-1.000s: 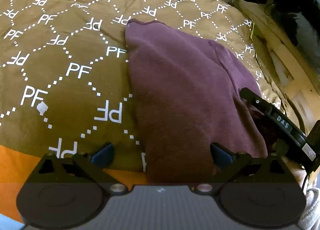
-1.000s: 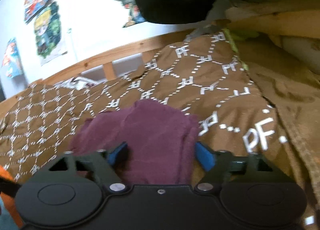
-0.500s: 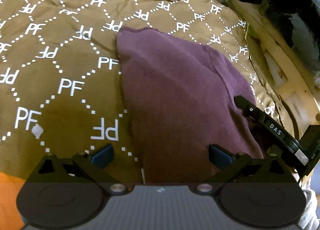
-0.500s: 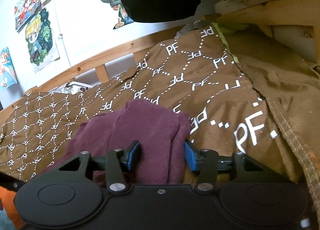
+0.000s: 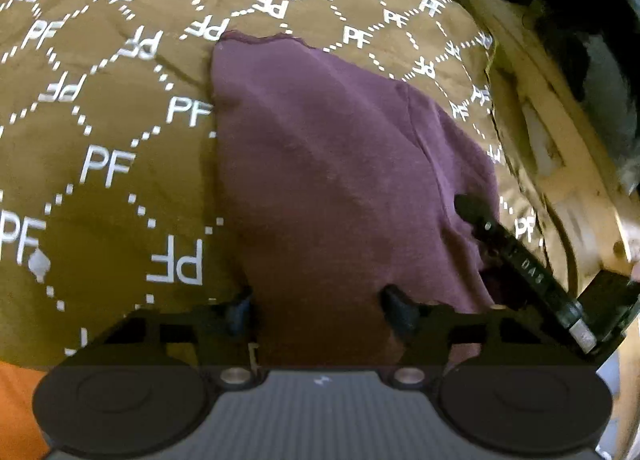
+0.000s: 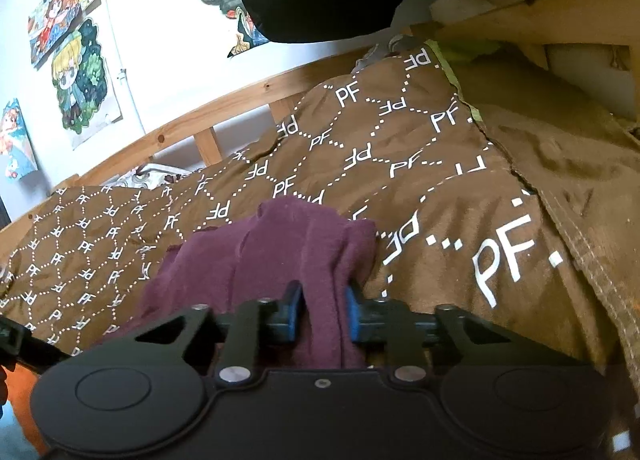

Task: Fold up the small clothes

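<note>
At the near edge: both claws sit on the near hem of the maroon garment (image 5: 340,179), which lies on the brown PF-patterned blanket (image 5: 100,119).
Left gripper (image 5: 320,310): its jaws stand part-way apart with the near edge of the cloth lying between them; the fingertips (image 5: 394,300) press into the fabric, but whether they have pinched it I cannot tell.
Right gripper (image 6: 322,310): its jaws are drawn close together with a bunched ridge of the maroon garment (image 6: 280,252) squeezed between the blue pads (image 6: 352,310); by the look of it, this claw has hold of the cloth.
Which claw is where: in the left wrist view the right gripper's finger (image 5: 520,256) comes in from the right at the garment's right near corner, so the right claw holds the right side and the left claw sits toward the middle-left of the same hem.
Long axis: the garment runs from the claws away toward the far side, widest near and narrowing to a wavy far hem (image 5: 264,39).
Deciding relation: the free cloth lies ahead of both claws, not beside them, so the fold most likely carries the near hem over toward the far hem.
Beyond: a wooden bed rail (image 6: 180,127) borders the far side of the blanket (image 6: 120,219).
</note>
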The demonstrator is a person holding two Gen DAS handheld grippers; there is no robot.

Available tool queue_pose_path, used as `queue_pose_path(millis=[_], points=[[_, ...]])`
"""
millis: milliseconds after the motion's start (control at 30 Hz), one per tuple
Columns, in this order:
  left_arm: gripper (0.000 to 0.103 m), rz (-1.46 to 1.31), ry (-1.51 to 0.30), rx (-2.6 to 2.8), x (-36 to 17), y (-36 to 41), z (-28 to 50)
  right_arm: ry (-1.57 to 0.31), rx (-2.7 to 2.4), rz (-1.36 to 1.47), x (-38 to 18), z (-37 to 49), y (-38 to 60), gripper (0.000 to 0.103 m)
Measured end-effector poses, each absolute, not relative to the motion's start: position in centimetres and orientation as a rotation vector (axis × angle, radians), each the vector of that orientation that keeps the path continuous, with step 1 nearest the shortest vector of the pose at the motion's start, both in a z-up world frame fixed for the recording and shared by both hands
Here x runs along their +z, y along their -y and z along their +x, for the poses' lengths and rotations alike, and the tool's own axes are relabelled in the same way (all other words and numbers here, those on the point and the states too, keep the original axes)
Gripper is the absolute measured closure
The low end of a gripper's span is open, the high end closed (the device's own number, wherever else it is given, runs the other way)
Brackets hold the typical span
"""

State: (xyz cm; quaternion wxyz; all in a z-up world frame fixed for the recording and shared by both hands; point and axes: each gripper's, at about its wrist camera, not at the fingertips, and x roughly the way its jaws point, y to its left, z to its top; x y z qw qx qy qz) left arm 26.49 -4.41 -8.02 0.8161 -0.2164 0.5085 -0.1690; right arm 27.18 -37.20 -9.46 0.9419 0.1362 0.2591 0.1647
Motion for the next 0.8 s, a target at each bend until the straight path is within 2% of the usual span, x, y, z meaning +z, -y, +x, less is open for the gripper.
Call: queue_pose_path(millis=[100,200,467,600,800], points=[[0.058,-0.384,-1.034,-0.376,-6.4,5.0,25.8,-0.500,0.336,0.251,-8.5,26.6,36.6,0.086],[0.063,-0.300,-0.978,-0.381,-4.6,5.6,25.1,-0.470,0.343,0.201,-6.7,26.0,35.4,0.087],[0.064,-0.164,-0.834,-0.311,0.2,2.5,23.5,-0.366,0.440,0.009,-2.3,25.1,29.2,0.088],[0.064,-0.089,-0.763,-0.232,1.8,-0.4,22.7,-0.324,0.488,0.034,-1.3,25.9,25.7,0.088],[0.063,-0.075,-0.763,-0.121,0.9,-4.4,23.3,-0.361,0.555,0.094,-2.2,28.8,20.7,0.088]])
